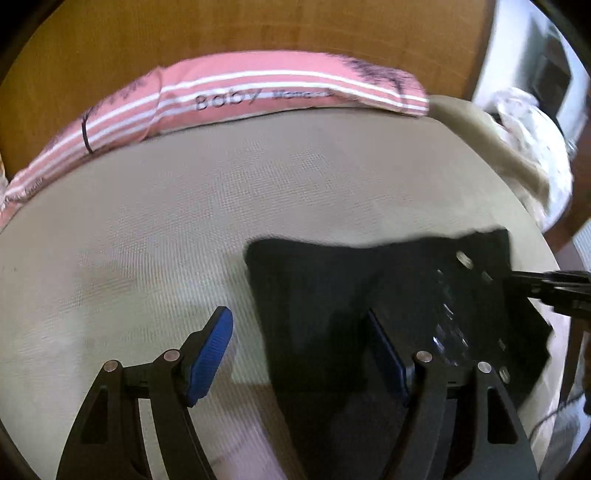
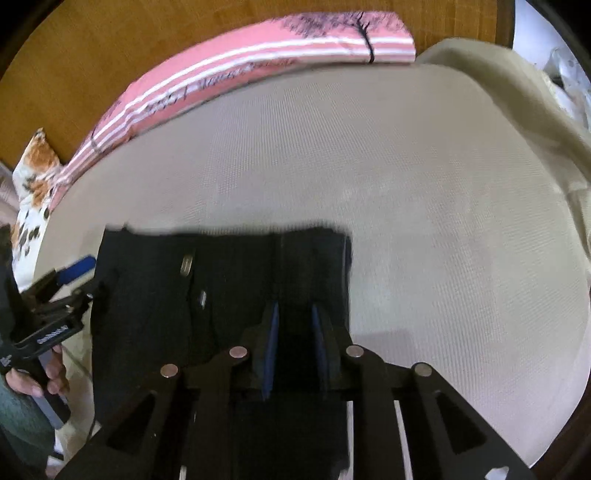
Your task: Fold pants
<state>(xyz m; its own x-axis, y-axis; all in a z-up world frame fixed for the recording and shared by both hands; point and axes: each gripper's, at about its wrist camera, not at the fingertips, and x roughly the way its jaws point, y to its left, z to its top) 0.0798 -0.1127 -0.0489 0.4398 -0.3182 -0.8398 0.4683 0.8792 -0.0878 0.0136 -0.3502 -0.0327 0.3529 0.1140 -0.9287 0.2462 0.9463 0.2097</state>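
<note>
Black pants [image 1: 369, 288] with metal buttons lie on a beige mattress sheet [image 1: 184, 206], waistband end toward me. My left gripper [image 1: 299, 347] is open, its jaws wide apart astride the left edge of the pants, one blue pad [image 1: 212, 354] over the sheet. My right gripper [image 2: 293, 343] has its jaws nearly closed on a fold of the pants [image 2: 221, 288] near their right edge. The right gripper shows at the right edge of the left wrist view [image 1: 554, 284]. The left gripper shows at the left of the right wrist view [image 2: 79, 280].
A pink striped pillow [image 1: 258, 92] lies along the far edge of the bed against a wooden headboard [image 1: 258, 26]. A beige blanket [image 2: 517, 92] is bunched at the far right. A floral cushion [image 2: 33, 173] sits at the left.
</note>
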